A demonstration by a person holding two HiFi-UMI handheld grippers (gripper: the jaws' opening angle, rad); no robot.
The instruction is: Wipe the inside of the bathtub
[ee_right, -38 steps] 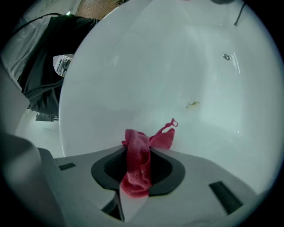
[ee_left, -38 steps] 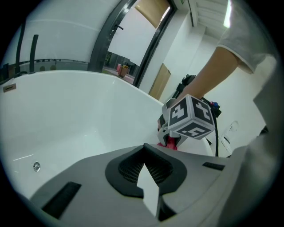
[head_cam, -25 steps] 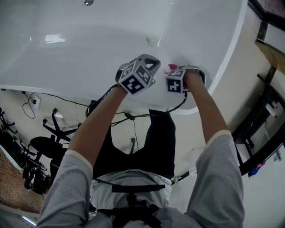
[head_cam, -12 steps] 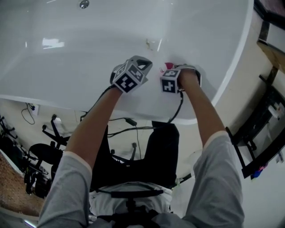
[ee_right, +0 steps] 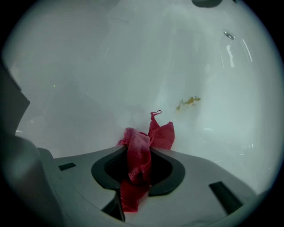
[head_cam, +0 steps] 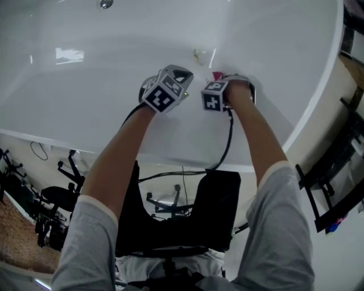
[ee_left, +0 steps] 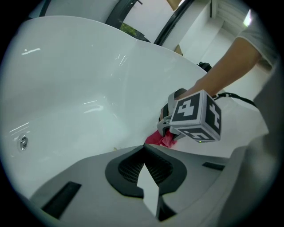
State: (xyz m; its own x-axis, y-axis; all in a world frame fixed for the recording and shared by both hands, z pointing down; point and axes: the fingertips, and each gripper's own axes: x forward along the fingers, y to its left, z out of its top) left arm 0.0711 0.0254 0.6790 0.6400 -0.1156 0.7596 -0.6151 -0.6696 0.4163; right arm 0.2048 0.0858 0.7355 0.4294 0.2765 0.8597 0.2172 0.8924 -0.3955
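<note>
The white bathtub (head_cam: pixel 85 102) fills the top of the head view, and both grippers are down inside it. My right gripper (ee_right: pixel 141 148) is shut on a red cloth (ee_right: pixel 138 165), whose free end (ee_right: pixel 160 133) lies against the tub wall. A small yellowish stain (ee_right: pixel 190 101) sits on the wall just beyond the cloth, up and to the right. In the head view the stain (head_cam: pixel 199 55) is just above the two marker cubes. My left gripper (ee_left: pixel 143 150) hangs beside the right one, jaws shut with nothing between them. From its view the red cloth (ee_left: pixel 162 139) peeks out under the right gripper's cube (ee_left: pixel 195 116).
A round metal fitting (head_cam: pixel 106 4) sits on the tub's far side. The curved tub rim (head_cam: pixel 318 108) runs down the right. Dark stands (head_cam: pixel 335 170) are on the floor at right. Cables (head_cam: pixel 170 173) and a black chair (head_cam: pixel 57 193) lie below the near rim.
Both grippers have moved a little farther into the tub, closer to the yellowish stain. The right gripper still holds the red cloth, and the tub's near rim sits lower in the head view.
</note>
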